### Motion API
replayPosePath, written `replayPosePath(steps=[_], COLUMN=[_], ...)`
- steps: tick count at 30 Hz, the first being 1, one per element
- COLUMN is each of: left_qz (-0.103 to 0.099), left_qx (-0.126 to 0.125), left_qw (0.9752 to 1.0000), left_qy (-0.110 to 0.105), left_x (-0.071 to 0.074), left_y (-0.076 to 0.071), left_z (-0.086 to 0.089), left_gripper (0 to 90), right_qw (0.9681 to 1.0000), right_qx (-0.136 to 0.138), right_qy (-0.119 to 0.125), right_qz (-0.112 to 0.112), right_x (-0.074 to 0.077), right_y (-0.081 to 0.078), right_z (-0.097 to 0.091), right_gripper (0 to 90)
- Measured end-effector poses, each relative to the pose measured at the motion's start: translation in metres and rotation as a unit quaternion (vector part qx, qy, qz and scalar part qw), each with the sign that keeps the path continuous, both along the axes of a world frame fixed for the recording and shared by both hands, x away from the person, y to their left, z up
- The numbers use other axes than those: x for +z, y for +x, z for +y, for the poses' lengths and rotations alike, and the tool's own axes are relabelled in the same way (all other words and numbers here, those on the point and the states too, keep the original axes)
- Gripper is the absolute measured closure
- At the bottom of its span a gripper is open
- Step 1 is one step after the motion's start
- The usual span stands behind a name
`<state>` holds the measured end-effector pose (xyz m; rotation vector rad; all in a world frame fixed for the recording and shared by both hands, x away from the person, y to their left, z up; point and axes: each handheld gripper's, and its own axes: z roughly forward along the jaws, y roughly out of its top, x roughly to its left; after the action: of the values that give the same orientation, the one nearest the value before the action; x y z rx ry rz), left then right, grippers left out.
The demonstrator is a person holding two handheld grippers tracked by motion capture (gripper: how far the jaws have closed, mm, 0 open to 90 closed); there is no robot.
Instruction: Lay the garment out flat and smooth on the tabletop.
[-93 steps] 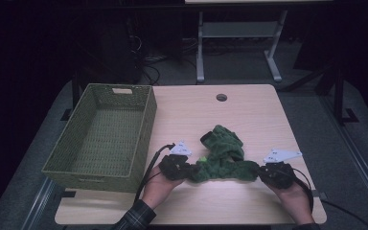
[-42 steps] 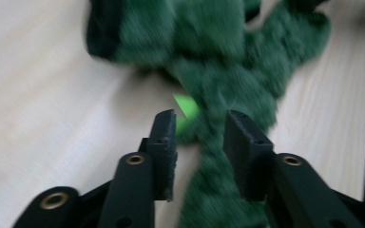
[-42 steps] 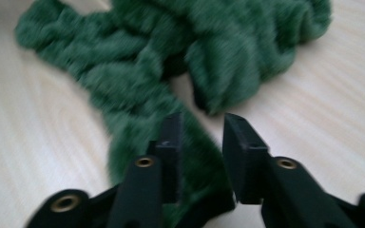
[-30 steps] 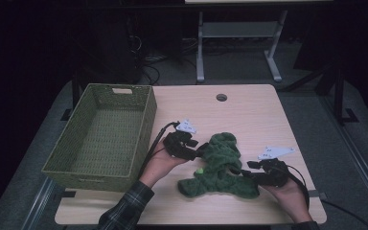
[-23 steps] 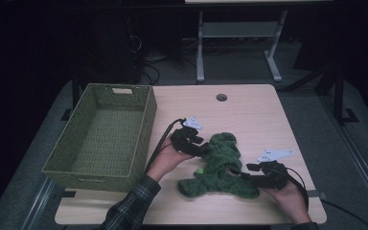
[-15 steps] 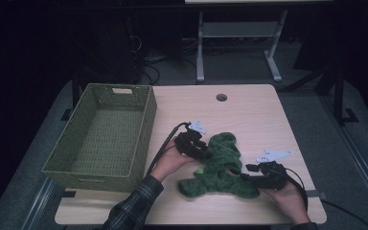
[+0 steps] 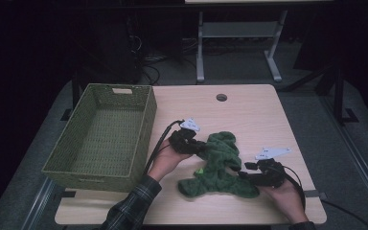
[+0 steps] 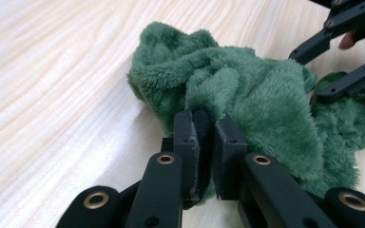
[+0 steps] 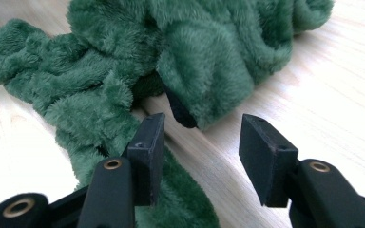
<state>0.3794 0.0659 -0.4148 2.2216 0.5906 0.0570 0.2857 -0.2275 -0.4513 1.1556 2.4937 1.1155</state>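
One green plush cloth point(image 7: 220, 165), one woven basket point(image 7: 100, 136), two claws, one table point(image 7: 249, 110).

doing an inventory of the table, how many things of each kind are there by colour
green fleece garment: 1
green woven basket: 1
black hand-held gripper: 2, the left shut on the garment, its jaws having just closed, the right open beside the garment
total: 4

A rectangular green woven basket point(image 7: 100, 136) stands at nine o'clock on the light wooden table point(image 7: 249, 115), whose round cable hole point(image 7: 221, 97) lies at twelve o'clock.
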Motion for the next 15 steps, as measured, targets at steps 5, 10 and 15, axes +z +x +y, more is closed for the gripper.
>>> replayPosePath(steps=[5, 10, 15], left_qz=[-0.001, -0.003, -0.006], left_qx=[0.001, 0.000, -0.001], left_qw=[1.0000, 1.0000, 0.9999], left_qy=[-0.002, -0.004, -0.009], left_x=[0.000, 0.001, 0.007], left_y=[-0.001, -0.002, -0.005], left_z=[0.000, 0.000, 0.001], left_gripper=[81.7, 81.8, 81.8], right_qw=[1.0000, 0.9998, 0.9997], right_qx=[0.001, -0.004, -0.021], right_qy=[0.001, -0.007, -0.005], right_qz=[0.009, 0.016, -0.014], right_x=[-0.003, -0.006, 0.008], right_y=[0.005, 0.013, 0.017], right_z=[0.006, 0.009, -0.003], right_gripper=[50.3, 72.7, 81.7])
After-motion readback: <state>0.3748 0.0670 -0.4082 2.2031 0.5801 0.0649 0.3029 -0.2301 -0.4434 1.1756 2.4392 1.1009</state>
